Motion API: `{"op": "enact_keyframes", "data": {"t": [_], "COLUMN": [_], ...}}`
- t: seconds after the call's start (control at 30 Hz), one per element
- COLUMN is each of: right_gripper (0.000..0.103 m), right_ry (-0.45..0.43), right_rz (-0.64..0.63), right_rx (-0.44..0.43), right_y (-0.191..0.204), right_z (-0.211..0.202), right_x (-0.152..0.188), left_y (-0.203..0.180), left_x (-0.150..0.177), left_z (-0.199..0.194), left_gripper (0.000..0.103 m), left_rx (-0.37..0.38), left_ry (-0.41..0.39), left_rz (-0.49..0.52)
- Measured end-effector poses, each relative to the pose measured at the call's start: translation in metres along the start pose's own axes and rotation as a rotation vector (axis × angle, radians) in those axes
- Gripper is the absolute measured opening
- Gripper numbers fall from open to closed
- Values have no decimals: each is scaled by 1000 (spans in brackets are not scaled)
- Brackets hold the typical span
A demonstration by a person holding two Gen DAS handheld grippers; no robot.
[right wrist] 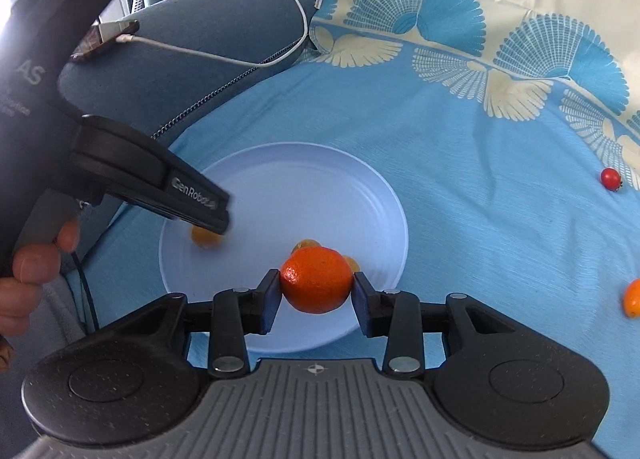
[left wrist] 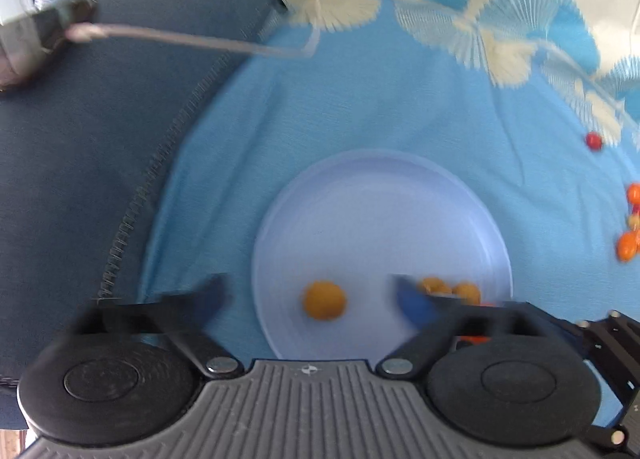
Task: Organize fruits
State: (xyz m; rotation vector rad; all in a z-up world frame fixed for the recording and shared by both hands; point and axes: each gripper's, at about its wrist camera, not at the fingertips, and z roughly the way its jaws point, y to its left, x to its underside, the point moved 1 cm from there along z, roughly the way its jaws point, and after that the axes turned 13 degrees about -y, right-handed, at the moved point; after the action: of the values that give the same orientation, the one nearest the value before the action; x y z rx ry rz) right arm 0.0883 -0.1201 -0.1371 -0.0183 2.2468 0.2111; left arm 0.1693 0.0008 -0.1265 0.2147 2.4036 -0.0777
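My right tool (right wrist: 316, 291) grasps a tangerine (right wrist: 316, 285) low-centre, directly above the white plate (right wrist: 320, 179); my left tool (left wrist: 308, 299) stands released over a kumquat (left wrist: 324, 300).

The plate (right wrist: 280, 179) lies mid-frame on the cloth (right wrist: 480, 199), a cushion (right wrist: 200, 39) behind it at upper left. One small fruit (left wrist: 324, 300) sits on the plate's left part; a tomato (right wrist: 610, 178) lies far right.

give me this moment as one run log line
left gripper: open over plate | right gripper: around orange, above plate | cherry tomato: on cloth
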Motion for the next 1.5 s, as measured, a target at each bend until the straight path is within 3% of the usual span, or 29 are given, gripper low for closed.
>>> {"op": "enact_keyframes", "data": {"t": [0.1,0.3,0.43,0.57,0.8,1.1,1.5], "right_gripper": [80,92,95,99,100,100,100], "right_ry": [-20,-49,-72,-146,-243,-335,-377], "right_rz": [-7,21,40,-13,-54,-41,-43], "right_rx": [1,36,52,49,86,131,133], "right_y": [2,7,16,29,39,37,38], "right_z": [-15,-76,-119,-159,-205,-252,-278], "right_x": [-6,-4,4,11,18,27,34], "left_y": [8,26,28,24,-2,-27,-26], "left_x": [-1,27,48,66,76,82,87], "left_z": [-25,-81,-118,-156,-199,-237,-251], "left_gripper": [103,103,103,103,103,103,103], "left_rx": [-6,-73,-107,-108,-73,-46,-45], "left_ry": [-26,6,17,-39,-148,-227,-245], "left_rz": [14,-16,-47,-82,0,54,44]}}
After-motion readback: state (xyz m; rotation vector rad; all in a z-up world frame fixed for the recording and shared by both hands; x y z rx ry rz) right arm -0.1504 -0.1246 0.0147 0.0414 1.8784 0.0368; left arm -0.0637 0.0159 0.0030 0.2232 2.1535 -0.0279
